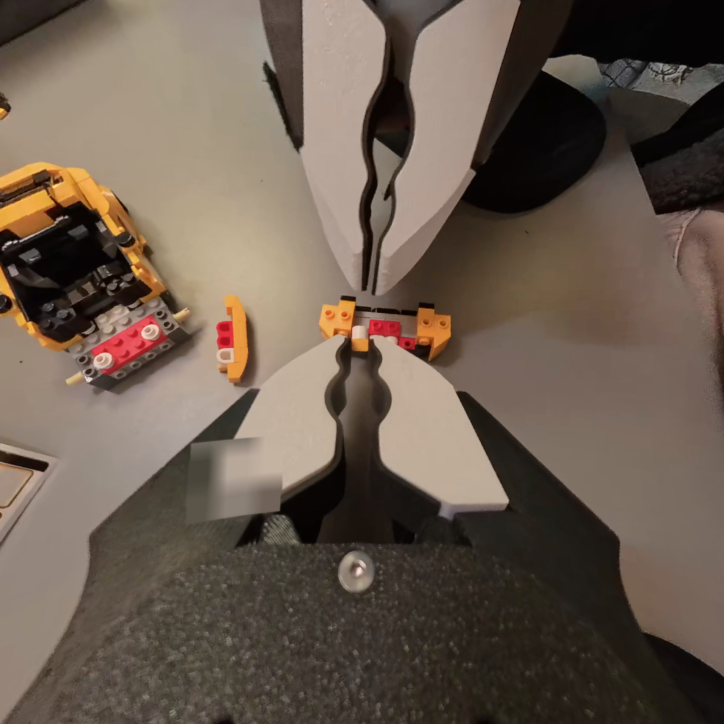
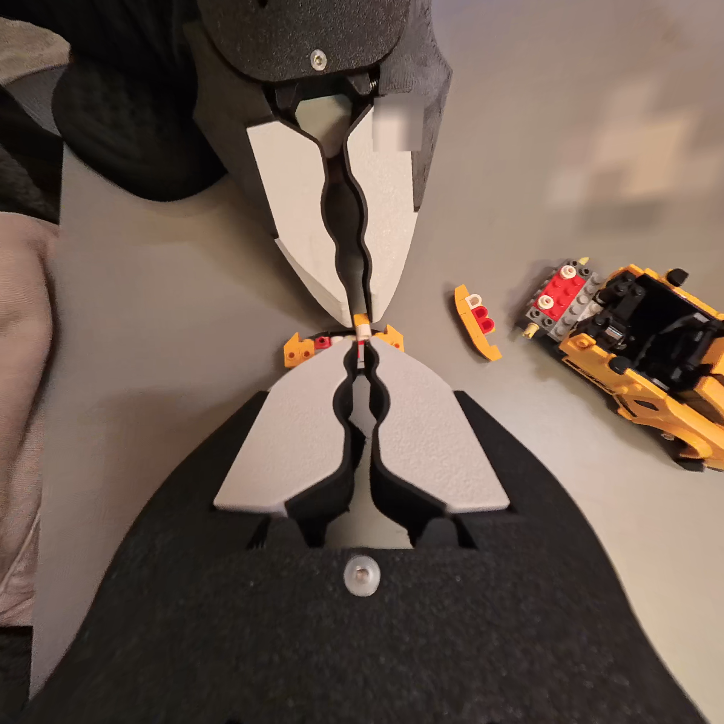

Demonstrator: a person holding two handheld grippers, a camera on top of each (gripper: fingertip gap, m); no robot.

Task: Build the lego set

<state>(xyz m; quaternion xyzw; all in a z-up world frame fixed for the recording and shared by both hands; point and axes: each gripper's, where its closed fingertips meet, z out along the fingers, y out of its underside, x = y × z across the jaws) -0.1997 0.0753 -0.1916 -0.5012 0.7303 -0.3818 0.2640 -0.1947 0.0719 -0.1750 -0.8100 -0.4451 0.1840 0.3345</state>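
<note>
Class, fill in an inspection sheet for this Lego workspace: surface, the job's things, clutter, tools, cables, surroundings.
Surface: plain grey table.
Job's things: yellow and black Lego car, roof off, red and grey plates bare at one end; curved yellow piece with red bricks lying apart beside it; small yellow, red and grey sub-assembly between the two tools.
Clutter: black cap-like object at the table's edge; part of a flat framed item at the left.
Tools: left tool pinches a small yellow and white piece on the sub-assembly; right tool closed on the sub-assembly from the opposite side.
Cables: nothing seen.
Surroundings: pinkish fabric, dark background.
</note>
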